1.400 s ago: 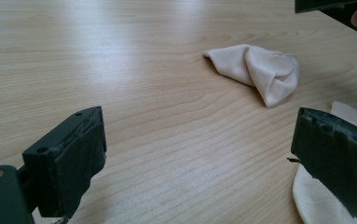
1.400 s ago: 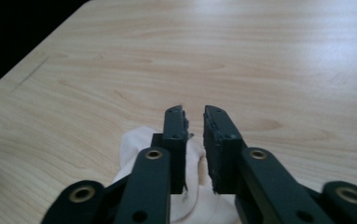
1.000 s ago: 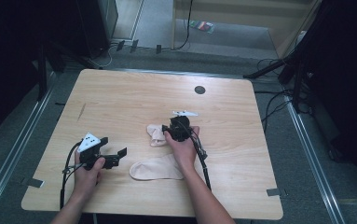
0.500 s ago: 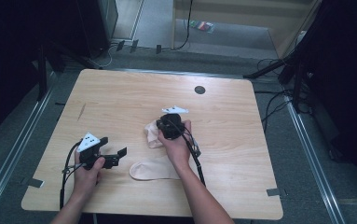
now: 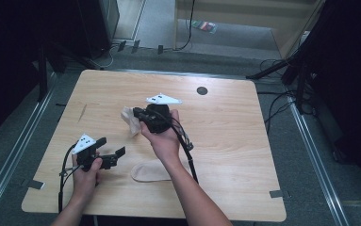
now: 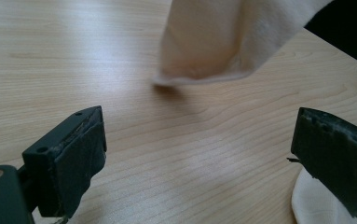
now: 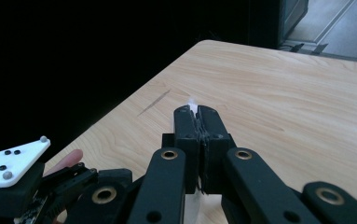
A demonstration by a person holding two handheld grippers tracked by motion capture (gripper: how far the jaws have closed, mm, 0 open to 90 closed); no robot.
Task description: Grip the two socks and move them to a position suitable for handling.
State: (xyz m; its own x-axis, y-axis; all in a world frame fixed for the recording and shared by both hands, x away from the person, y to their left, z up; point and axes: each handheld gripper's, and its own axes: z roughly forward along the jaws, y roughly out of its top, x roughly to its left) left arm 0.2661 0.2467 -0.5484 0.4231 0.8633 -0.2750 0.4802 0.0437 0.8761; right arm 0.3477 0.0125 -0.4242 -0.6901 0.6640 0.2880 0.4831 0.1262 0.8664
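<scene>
My right gripper [image 5: 138, 114] hovers over the middle of the table, shut on a beige sock [image 5: 130, 121] that hangs from its jaws. In the right gripper view the jaws [image 7: 195, 113] are pressed together with a sliver of pale fabric [image 7: 192, 101] between them. A second beige sock [image 5: 150, 173] lies flat near the front edge, beside the right forearm. My left gripper [image 5: 110, 147] rests low at the front left, open and holding nothing. In the left gripper view the hanging sock [image 6: 213, 42] dangles ahead of the open jaws [image 6: 199, 121], and the flat sock [image 6: 309, 207] shows at the lower right.
The wooden table [image 5: 244, 141] has a dark round hole [image 5: 202, 90] near its far edge and a thin dark scratch [image 5: 82, 112] at the left. Cables [image 5: 187, 146] trail from both grippers. Metal rails [image 5: 13, 155] and dark floor surround the table.
My right gripper has carried the held sock leftward and a little farther from me, lifting it off the table. The left gripper and the flat sock have stayed put.
</scene>
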